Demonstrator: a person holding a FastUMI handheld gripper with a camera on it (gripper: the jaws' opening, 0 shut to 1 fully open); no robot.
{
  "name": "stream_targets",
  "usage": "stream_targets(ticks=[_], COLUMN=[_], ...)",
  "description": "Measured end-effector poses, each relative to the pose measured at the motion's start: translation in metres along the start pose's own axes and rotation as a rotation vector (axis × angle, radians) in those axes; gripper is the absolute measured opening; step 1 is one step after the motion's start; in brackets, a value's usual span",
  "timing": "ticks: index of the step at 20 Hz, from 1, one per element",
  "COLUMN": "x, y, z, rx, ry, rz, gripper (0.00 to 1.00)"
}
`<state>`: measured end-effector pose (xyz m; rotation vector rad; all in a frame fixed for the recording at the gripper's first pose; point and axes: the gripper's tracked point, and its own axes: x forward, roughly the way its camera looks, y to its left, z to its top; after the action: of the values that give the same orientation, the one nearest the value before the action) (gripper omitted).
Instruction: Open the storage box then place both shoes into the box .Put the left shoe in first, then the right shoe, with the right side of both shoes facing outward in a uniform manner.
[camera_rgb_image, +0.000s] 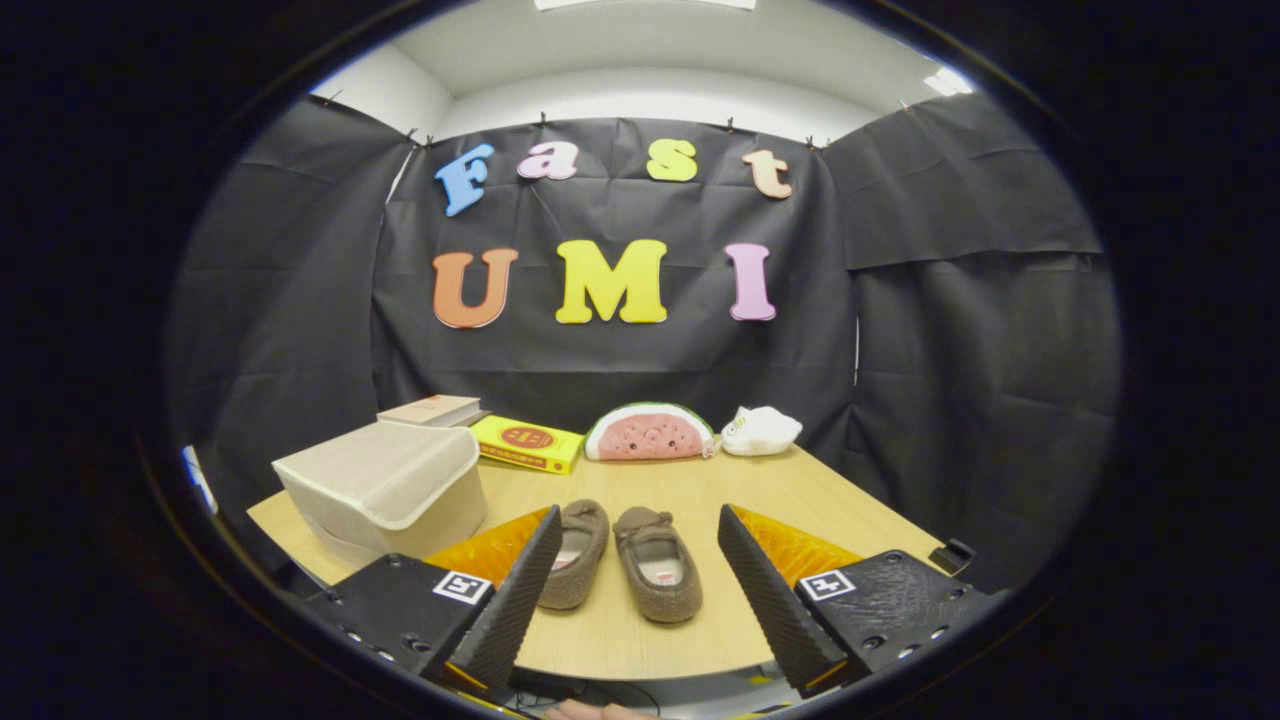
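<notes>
Two brown slipper shoes lie side by side on the wooden table (800, 480), toes pointing away from me. The left shoe (576, 553) sits partly behind my left finger (510, 600). The right shoe (658, 563) lies between the fingers, just ahead of them. A beige fabric storage box (385, 487) with its lid closed stands to the left of the shoes, beyond the left finger. My gripper (640, 590) is open, hovering above the table's near edge, with nothing held between its fingers.
Along the back of the table lie a tan book (432, 410), a yellow box (526, 443), a watermelon-slice plush (648, 433) and a white plush (760, 430). A small black item (950, 556) sits at the table's right edge. A fingertip (600, 711) shows below the gripper.
</notes>
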<state>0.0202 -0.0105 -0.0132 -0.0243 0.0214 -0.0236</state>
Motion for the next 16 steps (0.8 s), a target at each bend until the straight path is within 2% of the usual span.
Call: stream_targets(ticks=[7,11,16], x=[0.051,0.089,0.148], y=[0.054,0.115,0.181], z=[0.007,0.0,-0.017], rx=[0.034,0.132,0.176], ry=[0.032,0.119,0.233], rz=[0.145,0.316,0.473], gripper=[0.95,0.95,0.95])
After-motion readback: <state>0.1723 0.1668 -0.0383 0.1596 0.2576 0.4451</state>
